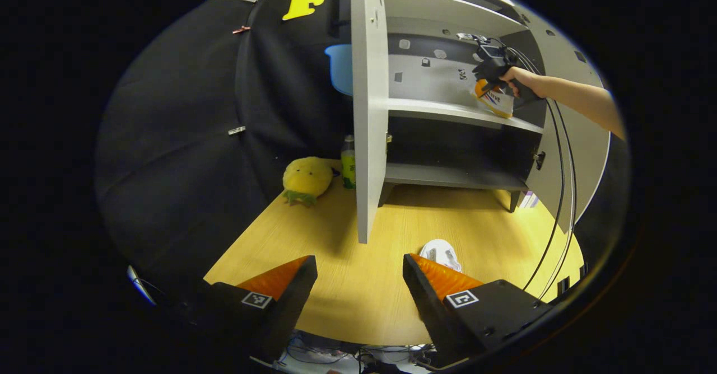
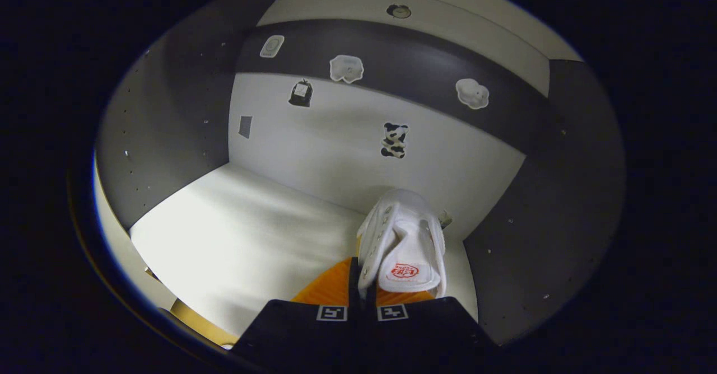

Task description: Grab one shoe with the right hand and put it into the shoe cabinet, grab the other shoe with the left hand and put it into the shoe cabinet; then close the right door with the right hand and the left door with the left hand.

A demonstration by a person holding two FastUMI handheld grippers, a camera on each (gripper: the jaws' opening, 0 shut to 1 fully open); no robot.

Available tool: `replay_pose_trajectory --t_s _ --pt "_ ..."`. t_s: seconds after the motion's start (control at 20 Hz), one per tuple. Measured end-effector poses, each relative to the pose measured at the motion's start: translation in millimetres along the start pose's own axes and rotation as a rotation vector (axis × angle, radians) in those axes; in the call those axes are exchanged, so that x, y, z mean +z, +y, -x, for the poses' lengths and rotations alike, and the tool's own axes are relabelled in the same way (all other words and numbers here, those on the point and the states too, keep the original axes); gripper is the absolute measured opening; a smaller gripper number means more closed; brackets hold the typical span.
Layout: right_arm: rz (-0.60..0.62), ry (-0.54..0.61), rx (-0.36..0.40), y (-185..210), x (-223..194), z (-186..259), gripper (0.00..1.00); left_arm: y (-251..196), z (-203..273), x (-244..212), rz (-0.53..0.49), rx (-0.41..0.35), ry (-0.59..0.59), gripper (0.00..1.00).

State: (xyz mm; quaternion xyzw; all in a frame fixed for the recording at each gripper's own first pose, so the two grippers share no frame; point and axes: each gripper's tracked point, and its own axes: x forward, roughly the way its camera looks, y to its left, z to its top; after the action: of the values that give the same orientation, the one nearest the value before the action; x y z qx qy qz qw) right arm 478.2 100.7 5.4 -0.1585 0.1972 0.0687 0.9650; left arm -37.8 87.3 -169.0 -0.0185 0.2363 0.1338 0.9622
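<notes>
Fingers of my right gripper (image 2: pixel 361 295) sit pressed together at the bottom of the right gripper view, pinching one side wall of the white shoe (image 2: pixel 402 245) near its opening, so this hand is clenched on the shoe. It hangs just over the right end of the middle shelf (image 2: pixel 235 234), close to the cabinet's right wall (image 2: pixel 538 234). To finish this step well, I judge I should lower until the sole lies flat on the board and only then let the fingers part, drawing straight back so the tips do not drag the shoe out (a tilted drop could tip it onto its side). Its long axis runs along my fingers, away from me, with the tongue and opening toward the camera and the toe toward the back panel (image 2: pixel 336 133); whether the sole already touches the shelf I cannot tell. In the left gripper view my left gripper (image 1: pixel 358 276) is spread wide and holds nothing, hovering above the wooden table (image 1: pixel 347 307). The other shoe (image 1: pixel 441 253) lies on the table just beyond its right finger, too hidden to tell its direction. Farther off stands the shoe cabinet (image 1: pixel 448 111) with its left door (image 1: pixel 368 111) swung open.
</notes>
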Motion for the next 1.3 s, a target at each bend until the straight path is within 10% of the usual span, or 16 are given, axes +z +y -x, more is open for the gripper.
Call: replay_pose_trajectory --t_s 0.4,0.75,0.85,1.05,1.3 --pt "-0.06 0.081 0.004 9 -13 -20 0.06 -9 -1 12 -0.023 0.024 -0.037 0.96" --pt "-0.151 0.106 -0.012 -3 -7 20 0.41 -23 3 24 -0.042 -0.017 -0.069 0.96" --pt "-0.184 0.097 0.003 -3 -4 41 0.71 -28 4 25 -0.046 -0.043 -0.07 0.96" --pt "-0.19 -0.024 -0.012 -7 11 99 1.0 -35 4 29 -0.062 -0.096 -0.086 0.96" --pt "-0.218 -0.195 -0.032 2 4 182 0.98 -45 -4 27 -0.079 -0.178 -0.087 0.96"
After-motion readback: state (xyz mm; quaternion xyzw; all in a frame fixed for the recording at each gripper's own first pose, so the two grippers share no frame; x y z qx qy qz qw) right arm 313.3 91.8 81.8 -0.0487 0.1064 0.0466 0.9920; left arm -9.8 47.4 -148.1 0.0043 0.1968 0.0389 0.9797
